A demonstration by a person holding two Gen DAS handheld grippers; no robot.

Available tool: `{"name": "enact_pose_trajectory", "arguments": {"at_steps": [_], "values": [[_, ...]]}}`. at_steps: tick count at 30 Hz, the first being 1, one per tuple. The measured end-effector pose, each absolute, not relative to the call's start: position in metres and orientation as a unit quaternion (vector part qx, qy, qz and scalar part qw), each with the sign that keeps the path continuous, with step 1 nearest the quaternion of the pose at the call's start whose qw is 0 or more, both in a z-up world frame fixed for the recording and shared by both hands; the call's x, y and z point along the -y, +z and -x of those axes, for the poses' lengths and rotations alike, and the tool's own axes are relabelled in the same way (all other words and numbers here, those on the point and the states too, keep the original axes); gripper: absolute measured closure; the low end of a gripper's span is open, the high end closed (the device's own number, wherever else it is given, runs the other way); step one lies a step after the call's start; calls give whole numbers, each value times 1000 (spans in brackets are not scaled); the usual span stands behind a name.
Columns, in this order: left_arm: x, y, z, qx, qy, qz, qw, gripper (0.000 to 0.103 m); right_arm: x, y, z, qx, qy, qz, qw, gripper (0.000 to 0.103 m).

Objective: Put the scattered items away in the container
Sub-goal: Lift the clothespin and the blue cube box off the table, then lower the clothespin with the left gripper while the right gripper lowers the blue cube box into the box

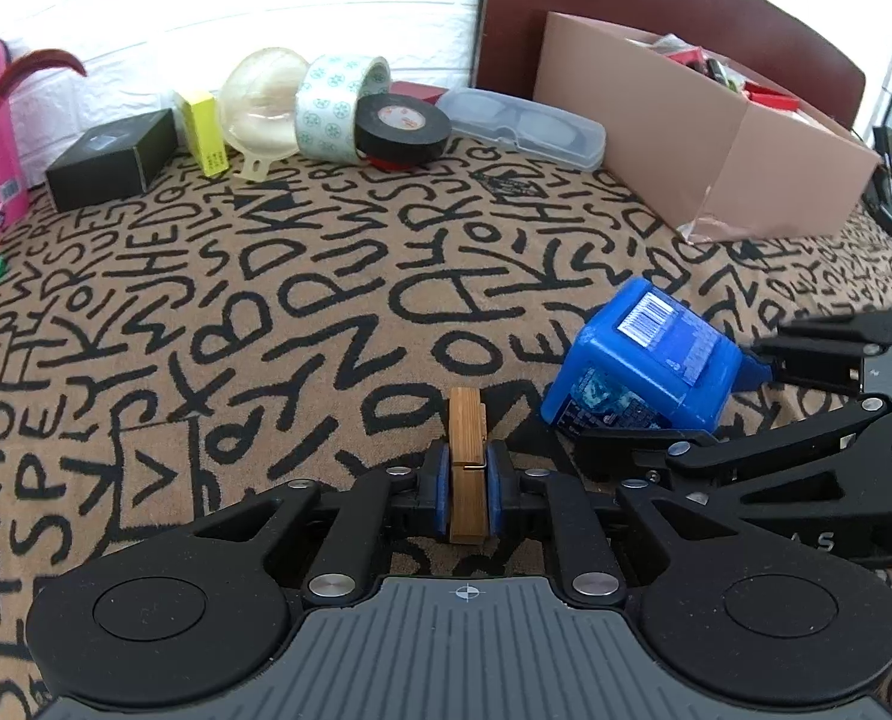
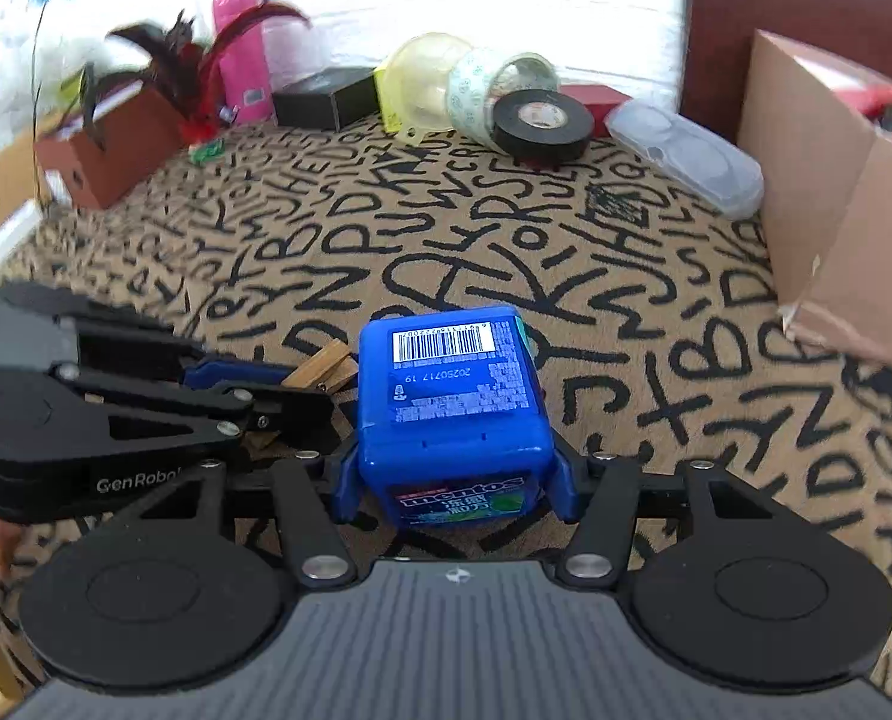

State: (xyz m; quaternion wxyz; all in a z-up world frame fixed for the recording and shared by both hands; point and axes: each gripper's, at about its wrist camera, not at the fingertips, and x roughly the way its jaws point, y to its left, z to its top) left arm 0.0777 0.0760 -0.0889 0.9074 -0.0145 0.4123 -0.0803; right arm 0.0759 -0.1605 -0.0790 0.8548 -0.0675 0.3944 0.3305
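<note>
My left gripper [image 1: 467, 489] is shut on a wooden clothespin [image 1: 466, 450], held just above the letter-patterned cloth. My right gripper [image 2: 453, 483] is shut on a blue Mentos box [image 2: 451, 396], barcode side up. In the left wrist view the blue box [image 1: 637, 360] sits just right of the clothespin, with the right gripper [image 1: 715, 396] around it. In the right wrist view the left gripper [image 2: 278, 387] and the clothespin [image 2: 320, 366] lie left of the box. The open cardboard box [image 1: 703, 138] stands at the far right, several items inside; it also shows in the right wrist view [image 2: 829, 180].
Along the back wall lie a black box [image 1: 113, 159], a yellow box [image 1: 204, 132], a clear round lid [image 1: 260, 105], a patterned tape roll [image 1: 338, 105], a black tape roll [image 1: 401, 129] and a clear glasses case [image 1: 523, 129]. A pink bottle [image 2: 242, 54] and feathers stand far left.
</note>
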Motion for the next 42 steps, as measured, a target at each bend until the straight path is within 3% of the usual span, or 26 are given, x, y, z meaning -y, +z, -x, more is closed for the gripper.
{"name": "enact_pose_trajectory", "arguments": {"at_steps": [11,26,33,42], "values": [[-54,-48,-70,-382,-113,36,916,95,224,-48,-67,-365,320,-20,874,41],[83,50,-153,-286,-223,0,932,95,340,37,-113,-230,220,-12,948,41],[123,49,-224,-287,-206,21,935,95,372,47,-171,-210,173,-29,962,41],[132,15,-277,-320,-183,29,929,94,364,16,-236,-243,168,-45,955,41]]}}
